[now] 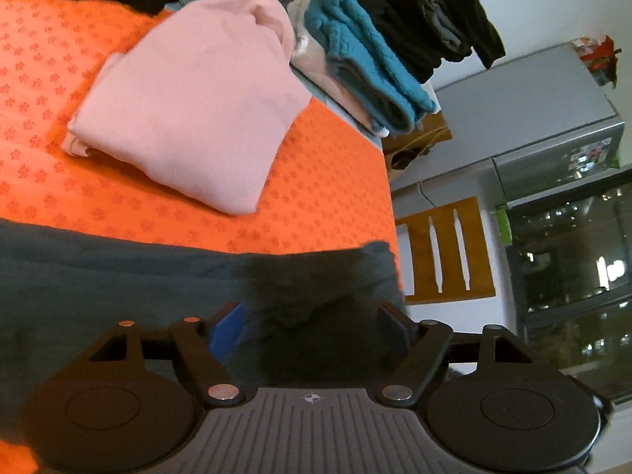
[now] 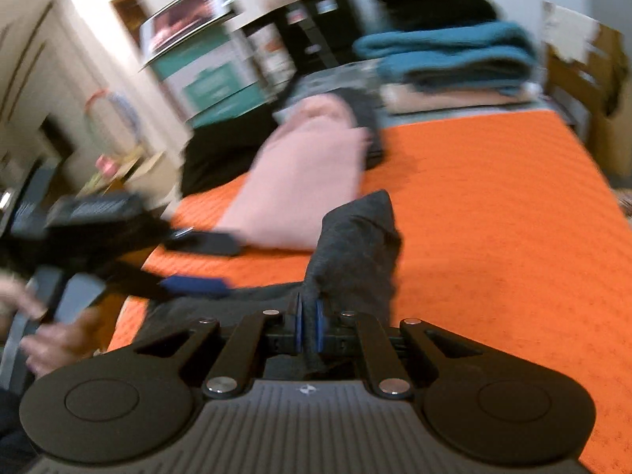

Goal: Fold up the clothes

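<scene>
While dark grey garment (image 2: 355, 245) lies pinched between right gripper (image 2: 309, 330) pads, left gripper (image 1: 312, 324) spread wide around its bunched edge, orange cloth (image 1: 324, 181) beneath.

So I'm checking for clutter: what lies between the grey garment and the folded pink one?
Only a bare strip of the orange cloth lies between the grey garment and the folded pink garment, seen in the left wrist view.

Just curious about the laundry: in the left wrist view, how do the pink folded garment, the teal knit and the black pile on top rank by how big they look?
1. pink folded garment, clearly largest, though nearest.
2-3. teal knit and black pile look alike; not ranked.
</scene>
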Demonstrator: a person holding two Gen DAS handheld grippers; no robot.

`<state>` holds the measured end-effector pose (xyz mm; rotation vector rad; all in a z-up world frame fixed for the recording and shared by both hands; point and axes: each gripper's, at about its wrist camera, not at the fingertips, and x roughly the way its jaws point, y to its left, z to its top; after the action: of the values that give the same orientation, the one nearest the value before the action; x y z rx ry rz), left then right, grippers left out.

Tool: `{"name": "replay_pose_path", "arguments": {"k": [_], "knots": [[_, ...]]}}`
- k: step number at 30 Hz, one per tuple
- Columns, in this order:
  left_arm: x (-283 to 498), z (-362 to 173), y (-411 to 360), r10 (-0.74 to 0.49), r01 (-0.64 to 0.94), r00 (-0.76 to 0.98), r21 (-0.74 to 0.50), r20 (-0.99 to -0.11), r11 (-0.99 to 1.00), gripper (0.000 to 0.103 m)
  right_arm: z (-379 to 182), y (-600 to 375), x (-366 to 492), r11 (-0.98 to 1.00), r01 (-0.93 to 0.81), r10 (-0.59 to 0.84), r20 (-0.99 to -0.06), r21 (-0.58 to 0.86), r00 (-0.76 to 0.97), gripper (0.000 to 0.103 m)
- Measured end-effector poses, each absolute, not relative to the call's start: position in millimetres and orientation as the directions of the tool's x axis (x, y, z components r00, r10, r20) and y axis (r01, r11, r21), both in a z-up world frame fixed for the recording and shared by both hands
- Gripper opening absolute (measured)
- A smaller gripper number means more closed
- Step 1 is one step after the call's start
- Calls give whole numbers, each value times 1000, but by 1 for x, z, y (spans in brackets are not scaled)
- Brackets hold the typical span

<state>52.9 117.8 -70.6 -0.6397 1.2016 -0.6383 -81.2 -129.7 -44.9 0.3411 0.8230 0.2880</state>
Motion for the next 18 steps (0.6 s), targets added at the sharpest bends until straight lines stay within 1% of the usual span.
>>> {"name": "replay_pose_path", "arguments": {"k": [4, 13, 14, 16, 18], "knots": [[49, -74, 140, -727, 57, 284, -746, -625, 663, 77, -54, -84, -69, 900, -195, 426, -693, 390, 582, 8], [36, -92, 194, -640, -41, 335, -690, -691, 723, 77, -108, -10, -39, 904, -273, 421, -799, 329, 429, 9], [33, -94, 199, -634, -48, 339, -686, -695, 726, 77, -115, -6, -38, 903, -279, 421, -808, 327, 413, 10], [31, -97, 206, -634, -55, 342, -688, -694, 724, 77, -122, -2, -39, 896, -292, 433, -807, 336, 402, 18], [30, -99, 205, -642, -52, 332, -693, -691, 719, 77, -125, -1, -40, 888, -303, 447, -802, 345, 397, 22]]}}
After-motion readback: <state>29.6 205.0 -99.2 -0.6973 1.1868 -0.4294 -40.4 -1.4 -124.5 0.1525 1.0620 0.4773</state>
